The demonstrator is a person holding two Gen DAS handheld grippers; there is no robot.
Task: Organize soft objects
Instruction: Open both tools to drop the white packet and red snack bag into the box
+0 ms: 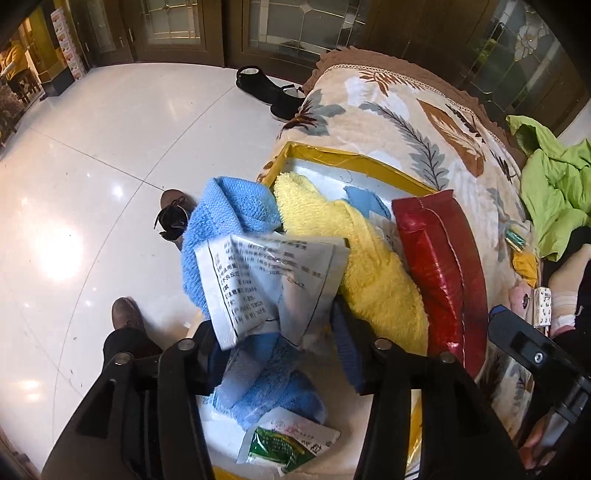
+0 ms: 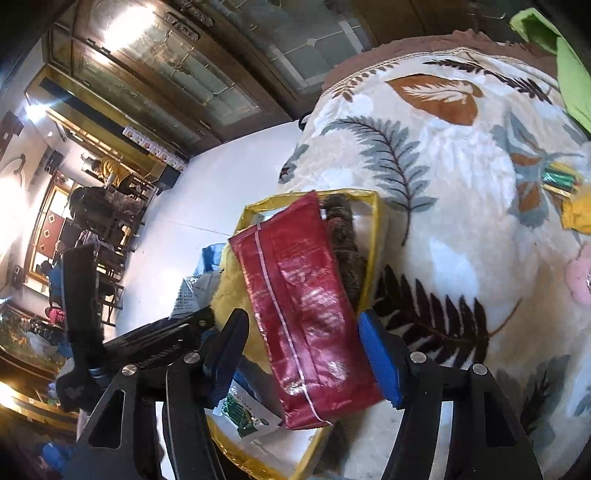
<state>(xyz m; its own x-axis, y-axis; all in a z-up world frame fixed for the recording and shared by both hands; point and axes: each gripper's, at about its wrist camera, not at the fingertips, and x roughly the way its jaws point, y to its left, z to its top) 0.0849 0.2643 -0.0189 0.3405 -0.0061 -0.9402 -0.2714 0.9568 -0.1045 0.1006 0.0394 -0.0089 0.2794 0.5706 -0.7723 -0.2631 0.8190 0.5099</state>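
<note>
A yellow-rimmed box [image 1: 354, 157] sits on a leaf-patterned blanket [image 1: 417, 122]. Inside it lie a light blue towel [image 1: 229, 218], a yellow fluffy towel [image 1: 373, 273] and a green-and-white sachet [image 1: 288, 446]. My left gripper [image 1: 277, 332] is shut on a white printed packet [image 1: 269, 280], holding it just above the towels. In the right wrist view my right gripper [image 2: 303, 343] is shut on a shiny red bag [image 2: 303, 317], which hangs tilted over the box [image 2: 375, 221]. Part of the yellow towel [image 2: 229, 291] is hidden behind the bag. The red bag [image 1: 443, 273] stands right of the yellow towel.
The white tiled floor [image 1: 110, 166] lies left of the blanket, with black shoes [image 1: 266, 88] and a person's brown shoes [image 1: 125, 314] on it. A green garment [image 1: 554, 192] and small packets [image 1: 517, 240] lie at the right. Glass-door cabinets [image 1: 177, 29] line the back.
</note>
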